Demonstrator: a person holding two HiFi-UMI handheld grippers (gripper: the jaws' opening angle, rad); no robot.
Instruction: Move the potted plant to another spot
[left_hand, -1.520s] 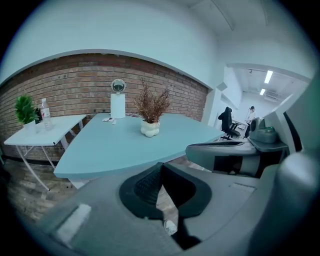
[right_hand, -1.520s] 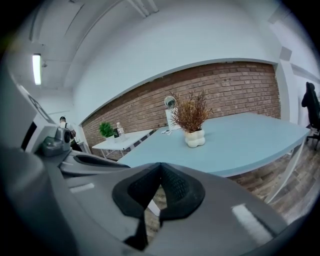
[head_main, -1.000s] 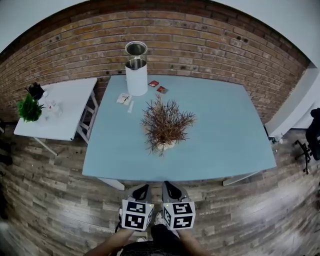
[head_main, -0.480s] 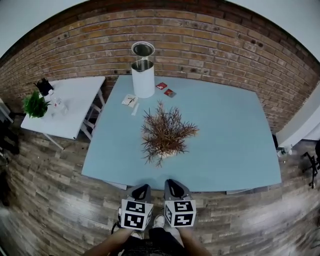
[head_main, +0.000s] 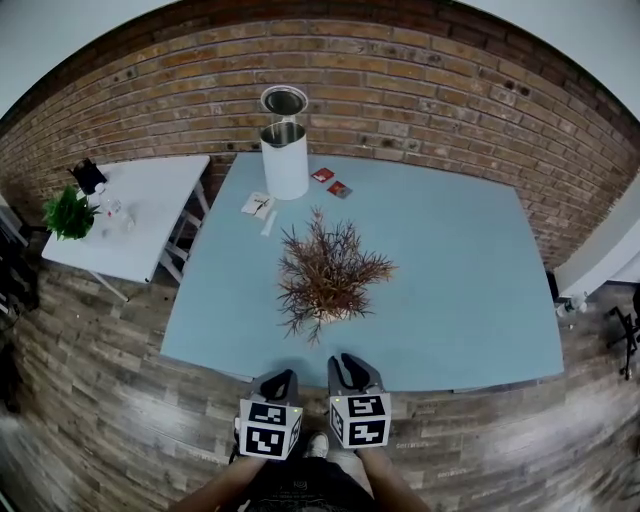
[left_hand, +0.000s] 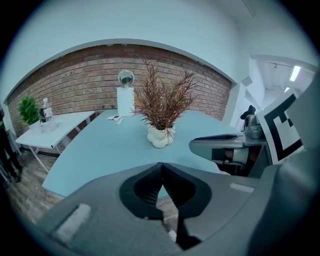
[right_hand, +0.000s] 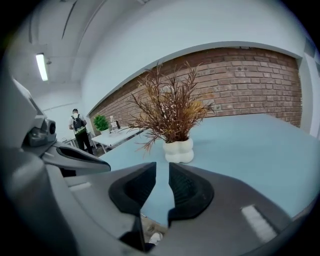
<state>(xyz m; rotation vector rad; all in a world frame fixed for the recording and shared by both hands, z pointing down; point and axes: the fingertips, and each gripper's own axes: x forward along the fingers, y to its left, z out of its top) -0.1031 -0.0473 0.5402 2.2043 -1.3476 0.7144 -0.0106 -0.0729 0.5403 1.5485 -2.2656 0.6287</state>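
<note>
A dried reddish-brown potted plant (head_main: 326, 270) in a lumpy white pot (head_main: 336, 314) stands on the blue table (head_main: 460, 270), towards its near edge. Both grippers hover side by side just short of that edge, apart from the plant. My left gripper (head_main: 279, 383) is shut, its jaws meeting at the tips (left_hand: 161, 166) with nothing in them. The jaws of my right gripper (head_main: 349, 372) are opening: a narrow gap (right_hand: 162, 172) shows between them with nothing in it. The pot (right_hand: 179, 150) stands ahead of the right gripper and, in the left gripper view, ahead of the left one (left_hand: 160, 137).
A tall white canister (head_main: 284, 158) with a round lid raised behind it stands at the table's far left. Two red packets (head_main: 331, 182) and white slips (head_main: 257, 205) lie near it. A white side table (head_main: 135, 235) at the left holds a green plant (head_main: 68, 212). A person with a backpack (right_hand: 77, 128) stands far off.
Both grippers have edged forward towards the table's near edge. The plant and the other things on the table have not moved.
</note>
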